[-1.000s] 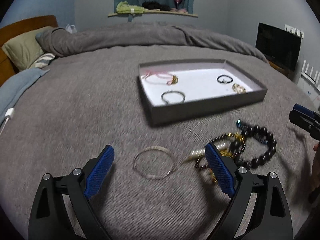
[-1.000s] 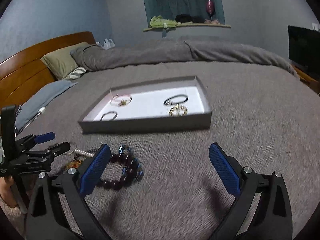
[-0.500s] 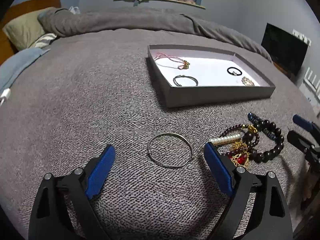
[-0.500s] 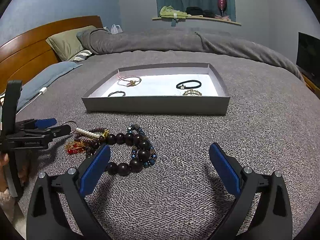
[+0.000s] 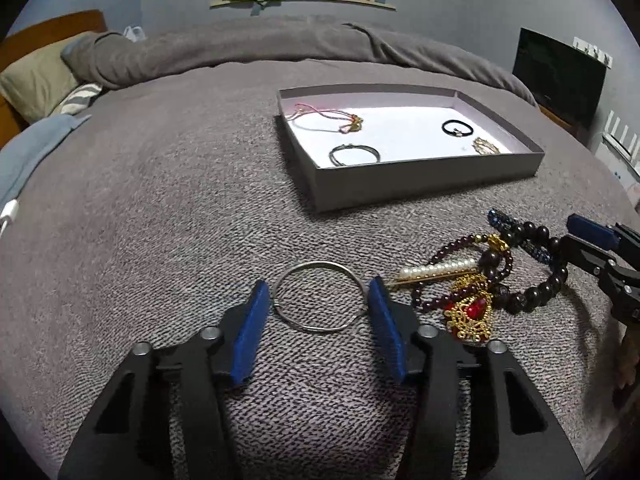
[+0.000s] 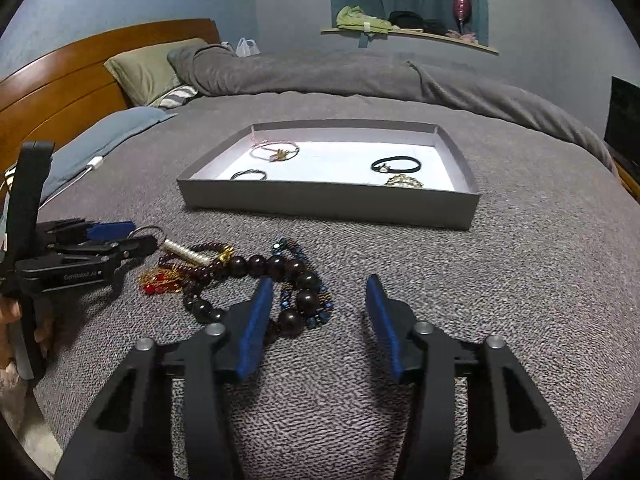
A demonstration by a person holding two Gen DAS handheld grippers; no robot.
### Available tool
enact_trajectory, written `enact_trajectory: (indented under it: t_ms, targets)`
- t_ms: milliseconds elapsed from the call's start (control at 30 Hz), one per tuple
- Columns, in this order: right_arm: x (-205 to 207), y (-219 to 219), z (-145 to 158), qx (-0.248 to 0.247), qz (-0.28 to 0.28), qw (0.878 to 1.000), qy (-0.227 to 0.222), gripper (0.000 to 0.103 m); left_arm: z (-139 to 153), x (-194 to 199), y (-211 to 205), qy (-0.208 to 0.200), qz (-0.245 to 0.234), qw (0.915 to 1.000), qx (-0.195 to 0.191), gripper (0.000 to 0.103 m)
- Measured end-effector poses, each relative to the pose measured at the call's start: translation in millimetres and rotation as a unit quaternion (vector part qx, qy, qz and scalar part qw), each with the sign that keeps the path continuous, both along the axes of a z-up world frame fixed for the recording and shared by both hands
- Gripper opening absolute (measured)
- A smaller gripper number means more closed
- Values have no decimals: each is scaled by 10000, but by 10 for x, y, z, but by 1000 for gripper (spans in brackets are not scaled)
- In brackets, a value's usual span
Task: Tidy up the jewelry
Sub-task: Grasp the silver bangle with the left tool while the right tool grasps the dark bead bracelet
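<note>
- Step in hand: pickup. Your left gripper [image 5: 318,300] is closing around the silver bangle [image 5: 320,302], which lies flat on the bedspread [image 5: 160,220]; its pads sit at the rim, grip not yet confirmed.
- Your right gripper [image 6: 318,312] is closing beside the dark bead bracelet [image 6: 280,280], with only part of the beads between its jaws.
- Next: finish the pinch, lift, carry to the grey tray [image 5: 420,184].
</note>
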State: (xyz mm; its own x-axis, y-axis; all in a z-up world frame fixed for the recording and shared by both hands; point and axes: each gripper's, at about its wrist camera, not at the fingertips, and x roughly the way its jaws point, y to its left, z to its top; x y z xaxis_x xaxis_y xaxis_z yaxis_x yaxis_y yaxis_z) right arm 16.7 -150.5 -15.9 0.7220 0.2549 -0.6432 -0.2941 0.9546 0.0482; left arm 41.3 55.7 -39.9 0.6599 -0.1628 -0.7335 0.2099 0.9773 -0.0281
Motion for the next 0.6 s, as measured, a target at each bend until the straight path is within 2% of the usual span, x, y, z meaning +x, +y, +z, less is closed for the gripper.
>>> enact_trajectory:
  t_ms: [233,433,500,600]
  targets:
    - [71,78,-39,-82,133,9997,187,30,-5,0,-9,11,-16,10000,38,51]
    - [158,88,-88,-79,120,9992,376,30,-8,4,-25,12,-24,9999,99,51]
    - [166,84,-95,-65,110,9991,401,23,-14,10,-30,24,-31,9999,121,51]
    - [141,104,-81,-122,121,9993,338,19,-17,14,-20,41,-35,10000,84,51]
